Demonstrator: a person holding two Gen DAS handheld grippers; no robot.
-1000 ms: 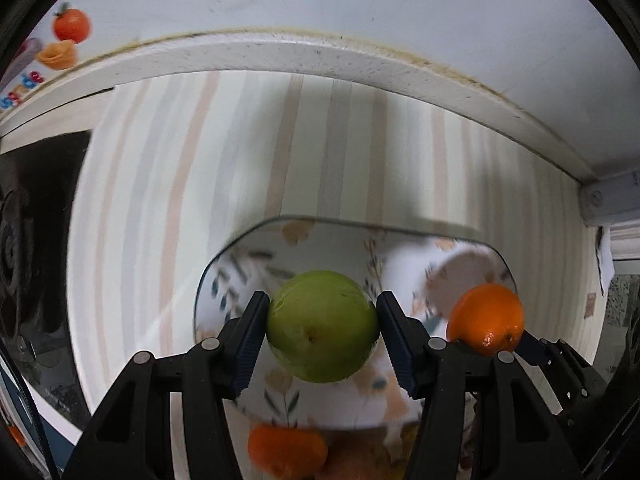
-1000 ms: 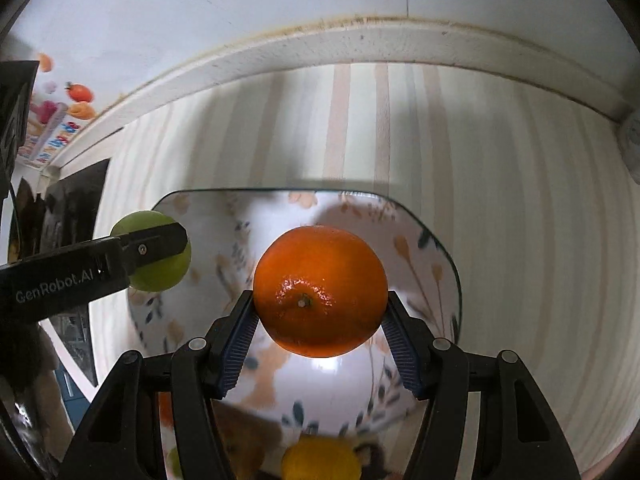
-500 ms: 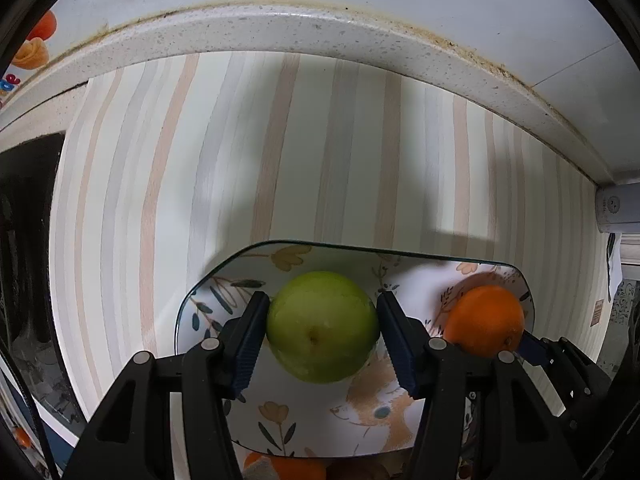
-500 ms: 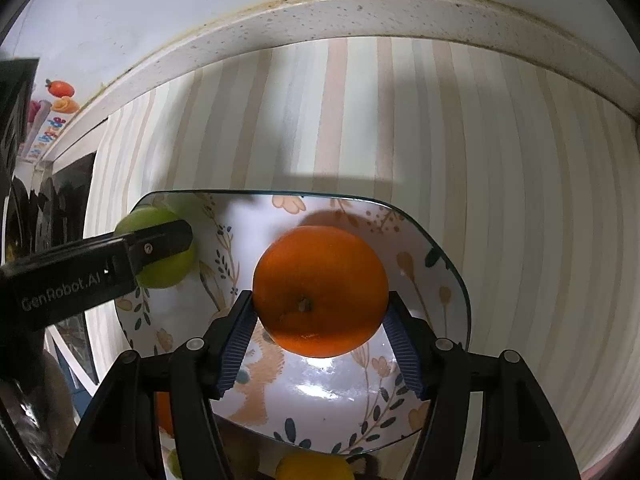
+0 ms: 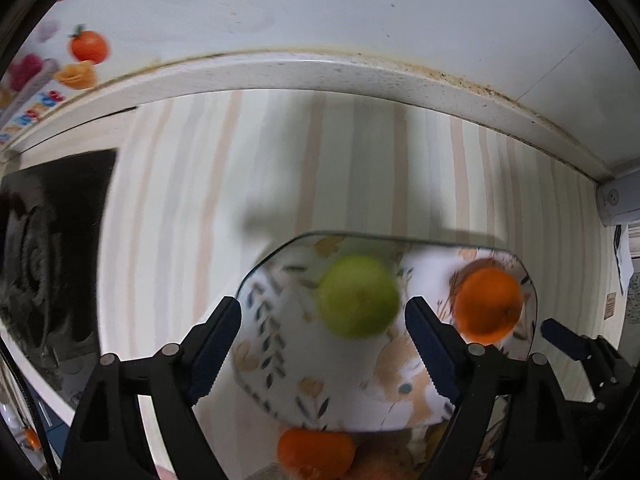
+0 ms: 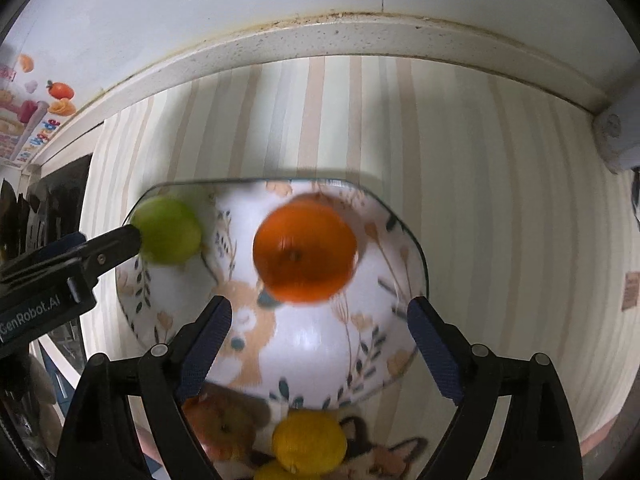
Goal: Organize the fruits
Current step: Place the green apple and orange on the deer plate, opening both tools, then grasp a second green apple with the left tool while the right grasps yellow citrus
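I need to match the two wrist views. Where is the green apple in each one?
Left wrist: the round green apple sits centre frame, blurred, on the floral plate, just ahead of the open left gripper.
Right wrist: same apple at the plate's far-left edge.
Shared landmark: the round orange, right of the apple, centre in the right view.

Striped tablecloth [image 6: 500, 208] carries the floral plate [image 6: 408, 240], apparently flat.

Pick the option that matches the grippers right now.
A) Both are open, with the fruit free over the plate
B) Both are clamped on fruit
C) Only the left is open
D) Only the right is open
A: the left gripper and right gripper both stand spread, clear of the green apple and orange above the floral plate.
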